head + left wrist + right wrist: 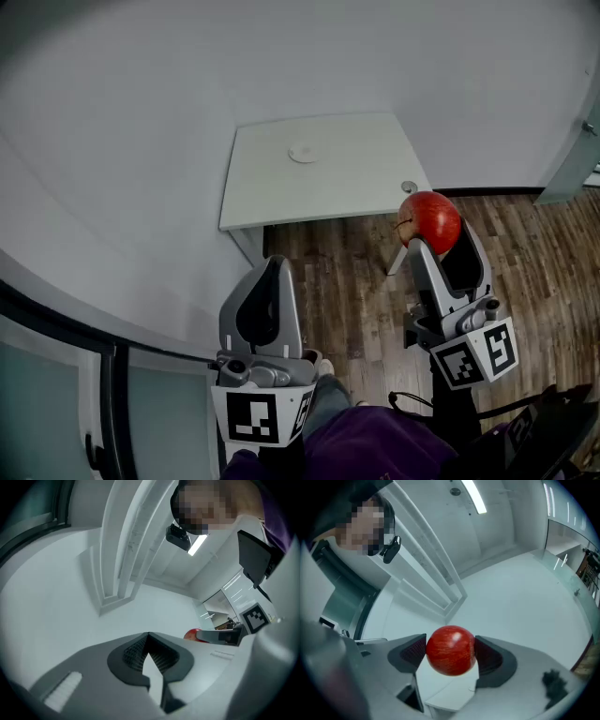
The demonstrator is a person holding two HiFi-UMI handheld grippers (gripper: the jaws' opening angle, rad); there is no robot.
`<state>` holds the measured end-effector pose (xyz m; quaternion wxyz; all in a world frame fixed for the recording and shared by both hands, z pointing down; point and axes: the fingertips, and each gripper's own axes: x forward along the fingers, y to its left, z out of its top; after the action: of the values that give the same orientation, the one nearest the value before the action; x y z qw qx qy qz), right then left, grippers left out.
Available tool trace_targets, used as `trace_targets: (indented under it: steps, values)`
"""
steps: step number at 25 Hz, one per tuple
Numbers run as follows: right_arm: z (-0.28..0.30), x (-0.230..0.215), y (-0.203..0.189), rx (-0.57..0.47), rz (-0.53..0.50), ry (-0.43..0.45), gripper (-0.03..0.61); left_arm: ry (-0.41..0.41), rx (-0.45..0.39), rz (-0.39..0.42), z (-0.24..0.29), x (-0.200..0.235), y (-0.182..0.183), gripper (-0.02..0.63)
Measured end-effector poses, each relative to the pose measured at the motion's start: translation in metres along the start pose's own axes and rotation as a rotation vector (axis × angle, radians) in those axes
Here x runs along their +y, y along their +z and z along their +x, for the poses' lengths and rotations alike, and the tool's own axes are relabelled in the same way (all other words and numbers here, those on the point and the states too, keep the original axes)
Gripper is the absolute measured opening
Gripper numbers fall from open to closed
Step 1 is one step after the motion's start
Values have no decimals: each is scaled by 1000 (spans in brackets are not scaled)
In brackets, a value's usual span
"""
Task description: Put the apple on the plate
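Note:
A red apple (431, 218) is clamped between the pads of my right gripper (427, 234), held in the air over the wooden floor just off the table's near right corner. In the right gripper view the apple (451, 649) fills the gap of the right gripper (451, 652), both dark pads pressed on its sides. A small white plate (302, 153) lies near the far edge of the white table (356, 192). My left gripper (272, 270) hangs lower left of the table, shut with nothing in it. The left gripper view shows the left gripper (149, 641) and a sliver of the apple (191, 633).
A small grey round object (409, 187) sits at the table's near right corner. Wooden floor (356, 300) lies between me and the table. A white wall (112, 141) runs along the left, with a dark-framed glass partition (103, 394) at the lower left.

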<state>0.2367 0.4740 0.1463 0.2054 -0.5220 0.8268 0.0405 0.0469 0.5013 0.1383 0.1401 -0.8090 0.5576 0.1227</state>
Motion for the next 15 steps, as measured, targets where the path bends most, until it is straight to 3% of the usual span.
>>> trace_targets:
  steps: [15]
  values:
    - [115, 20, -48, 8, 0, 22, 328, -26, 18, -11, 64, 90, -37, 6]
